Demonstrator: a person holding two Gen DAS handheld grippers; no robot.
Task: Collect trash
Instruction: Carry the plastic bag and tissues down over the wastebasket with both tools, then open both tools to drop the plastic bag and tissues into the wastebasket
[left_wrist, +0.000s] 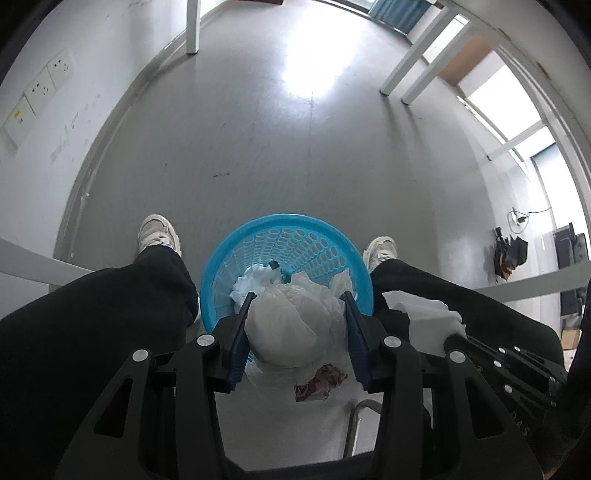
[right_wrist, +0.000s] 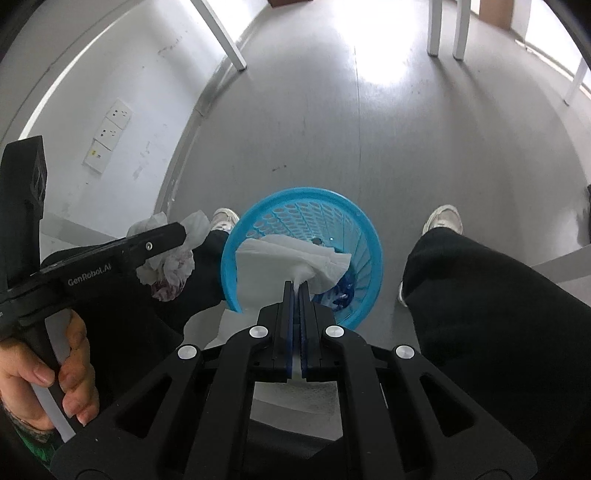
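Grey smooth floor (left_wrist: 280, 155), scuffed, with a dark mark near its middle and strong glare from the windows (left_wrist: 517, 110) along the right side. White wall (left_wrist: 40, 122) on the left carries a row of sockets (left_wrist: 46, 83) low down, with grey skirting where it meets the floor. White furniture legs (left_wrist: 192, 27) stand at the far edge of the floor.

Blue perforated basket (left_wrist: 291, 236) stands on the floor between the seated person's two shoes (left_wrist: 159, 230), already holding crumpled white paper and something blue.

Left gripper (left_wrist: 297, 299): jaws spread wide around a crumpled translucent plastic bag (left_wrist: 291, 321), both blue pads touching its sides, a reddish scrap showing at the bag's lower end. The bag hangs over the basket's near rim in the left wrist view; from the right wrist view it sits left of the basket, above the person's left leg.

Right gripper (right_wrist: 298, 286): jaws pressed together on a white paper towel (right_wrist: 291, 254), which drapes across the basket's near-left rim and over its opening.

The left hand (right_wrist: 44, 365) is wrapped around its gripper's handle.
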